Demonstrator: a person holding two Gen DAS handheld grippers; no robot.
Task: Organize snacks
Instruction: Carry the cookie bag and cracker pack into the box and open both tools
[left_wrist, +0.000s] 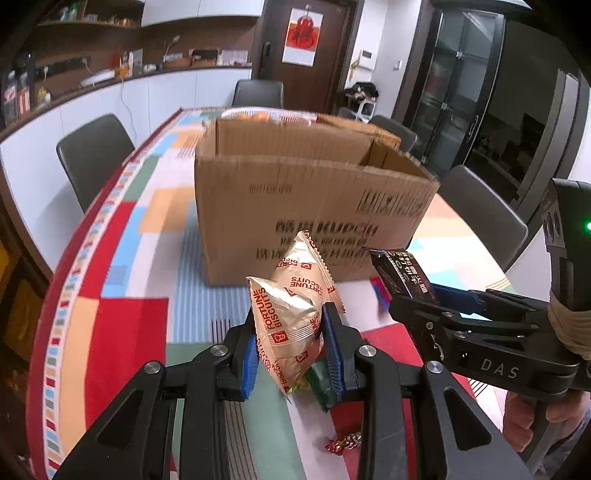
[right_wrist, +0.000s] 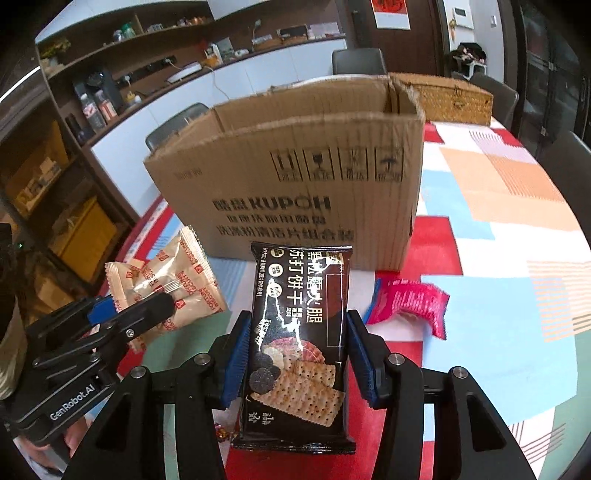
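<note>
your left gripper (left_wrist: 290, 334) is clamped on two shiny gold fortune biscuit packets (left_wrist: 291, 317), its blue pads (left_wrist: 334, 350) pressing both sides, and the packets stand lifted off the patchwork-coloured tablecloth (left_wrist: 122, 317). your right gripper (right_wrist: 297, 354) is closed on a black soda cracker packet (right_wrist: 299, 343), held upright between its blue-lined fingers (right_wrist: 360, 358). in the left wrist view that gripper sits at 3 o'clock from the gold packets. the open brown cardboard box (right_wrist: 295, 177) stands at 12 o'clock from both grippers, near them, top flaps up. a crumpled pink snack wrapper (right_wrist: 410, 302) lies on the cloth at 3 o'clock from the black packet, just by the box's corner. a small red-wrapped candy (left_wrist: 343, 441) lies on the cloth at 6 o'clock under your left gripper. a woven straw basket (right_wrist: 450, 99) sits behind the box at 1 o'clock.
</note>
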